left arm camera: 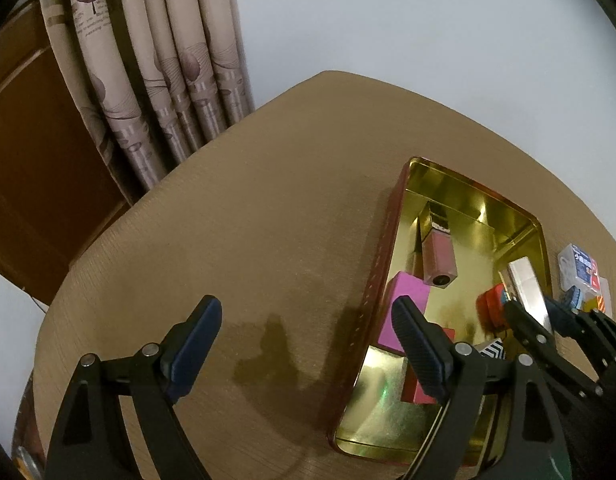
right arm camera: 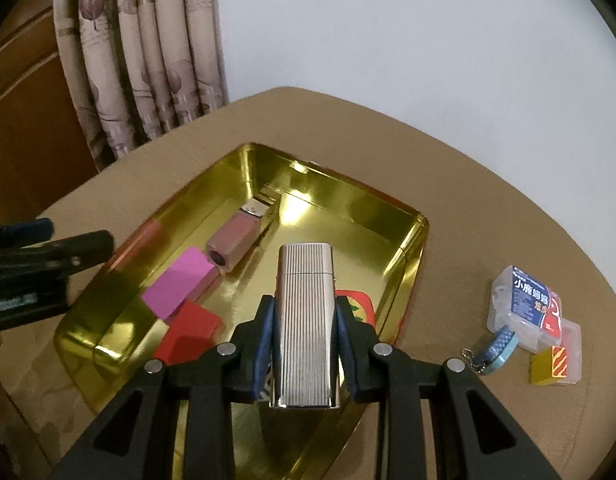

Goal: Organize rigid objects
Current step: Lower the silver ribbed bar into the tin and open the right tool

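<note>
So in the right wrist view, far left edge of the frame, I've got my left gripper poking in beside the gold tin, and in its own view its jaws are spread wide with nothing in them, hovering over bare table at the tin's left wall. Inside the tin, left to right: a red block at lower left, a pink block touching it, then a mauve lipstick tube angled toward the back. Centre frame, my right gripper is clamped on a ribbed silver lighter, upright over the tin. Off to the right on the table: a clear plastic box, a blue keychain, and a small yellow block
</note>
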